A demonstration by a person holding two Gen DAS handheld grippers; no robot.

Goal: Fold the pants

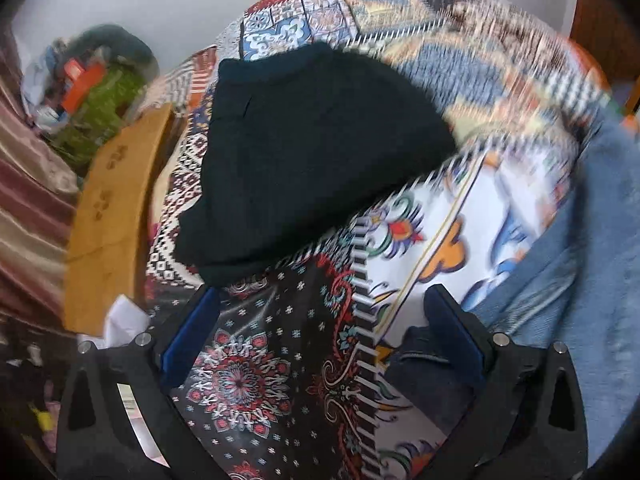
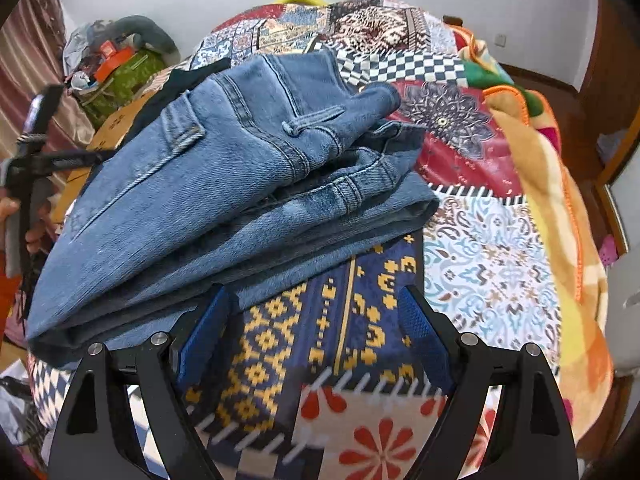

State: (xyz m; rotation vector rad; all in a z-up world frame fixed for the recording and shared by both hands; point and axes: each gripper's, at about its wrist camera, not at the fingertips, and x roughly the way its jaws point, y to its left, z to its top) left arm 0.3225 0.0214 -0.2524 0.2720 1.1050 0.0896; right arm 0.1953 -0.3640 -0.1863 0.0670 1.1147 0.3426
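The folded jeans (image 2: 224, 184) lie on the bedspread (image 2: 492, 264) of the bed, toward its left side. A second folded garment (image 1: 304, 152) lies on the bedspread to the left of the jeans. A board (image 1: 116, 216) stands along the bed's left edge. A pile of bags (image 2: 116, 68) sits at the far left, beyond the board.

Faded blue denim jeans (image 2: 224, 168), black folded garment (image 1: 304, 152), multicoloured patchwork-print bedspread (image 2: 492, 248)

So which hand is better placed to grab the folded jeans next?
Probably right: the right gripper is open with the folded jeans lying just ahead of its fingers. The left gripper faces a black garment.
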